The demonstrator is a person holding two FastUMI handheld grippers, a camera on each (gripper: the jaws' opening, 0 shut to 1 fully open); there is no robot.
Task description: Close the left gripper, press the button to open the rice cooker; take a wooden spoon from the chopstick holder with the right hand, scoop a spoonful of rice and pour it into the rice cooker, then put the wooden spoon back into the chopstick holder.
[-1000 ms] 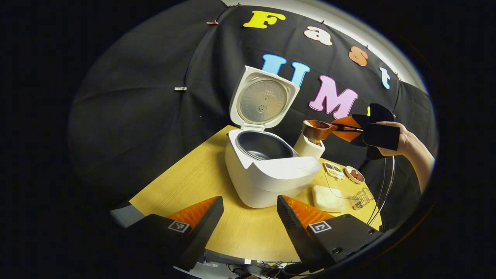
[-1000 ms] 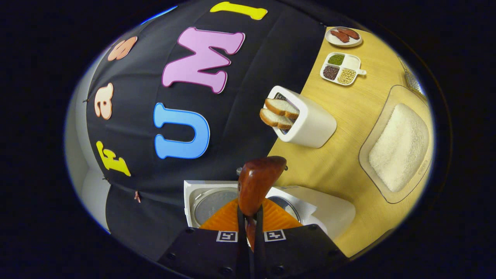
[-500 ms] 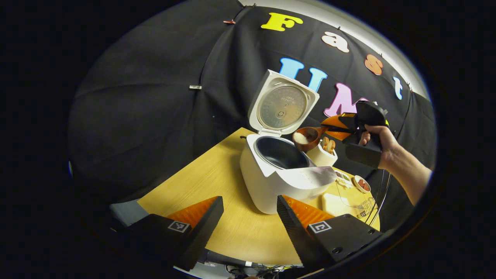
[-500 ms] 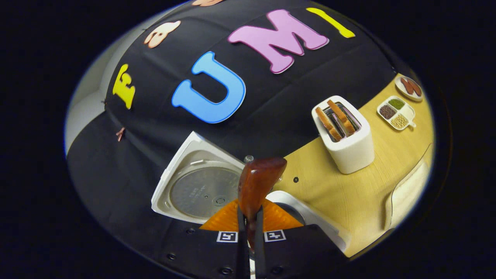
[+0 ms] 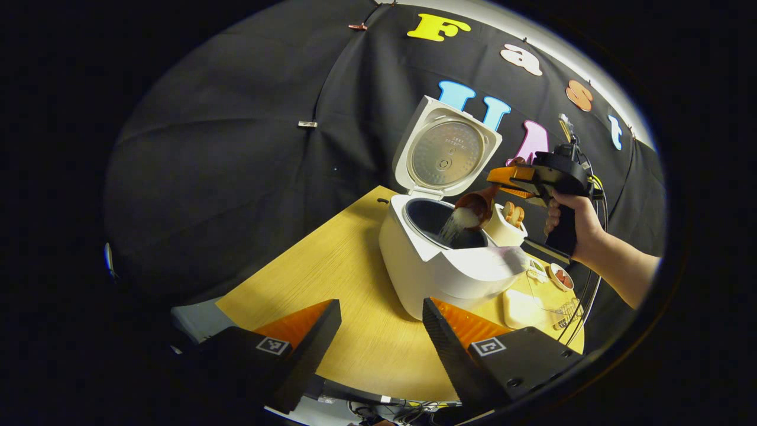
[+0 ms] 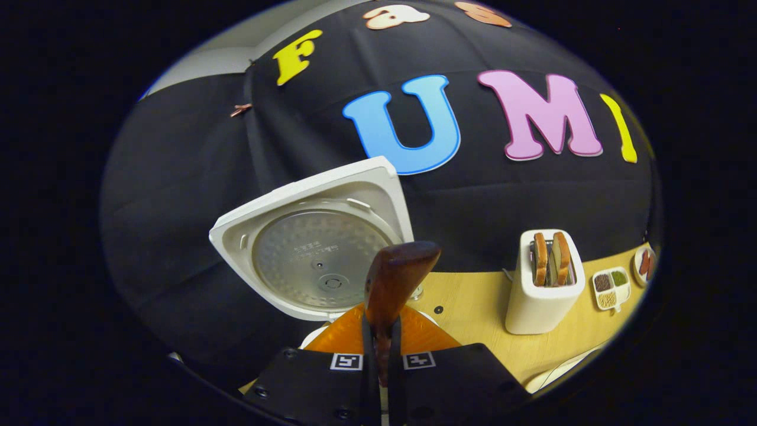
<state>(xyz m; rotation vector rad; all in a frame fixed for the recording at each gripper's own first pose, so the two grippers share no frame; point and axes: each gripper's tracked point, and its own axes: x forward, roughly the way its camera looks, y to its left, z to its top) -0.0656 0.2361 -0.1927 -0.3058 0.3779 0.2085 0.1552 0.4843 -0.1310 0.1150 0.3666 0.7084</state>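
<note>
Wooden tabletop (image 5: 331, 278) carries the rice cooker (image 5: 437, 266), lid raised, just beyond the left gripper (image 5: 381, 331), whose fingers stand wide apart, holding nothing. Right gripper (image 6: 381, 349) fingers clamp the wooden spoon (image 6: 393, 284) handle; ahead of them, the tipped bowl spills rice (image 5: 455, 223) into the cooker pot.

Right gripper (image 6: 381, 349) clamping wooden spoon (image 6: 395, 278) — rice cooker lid (image 6: 307, 248) raised

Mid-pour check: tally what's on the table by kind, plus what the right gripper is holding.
Rice cooker: 1
Toaster: 1
Bread slices in the toaster: 2
Divided dish of beans: 1
Small plate: 1
Clear tray of rice: 1
Wooden spoon, in the right gripper: 1
Total: 8
</note>
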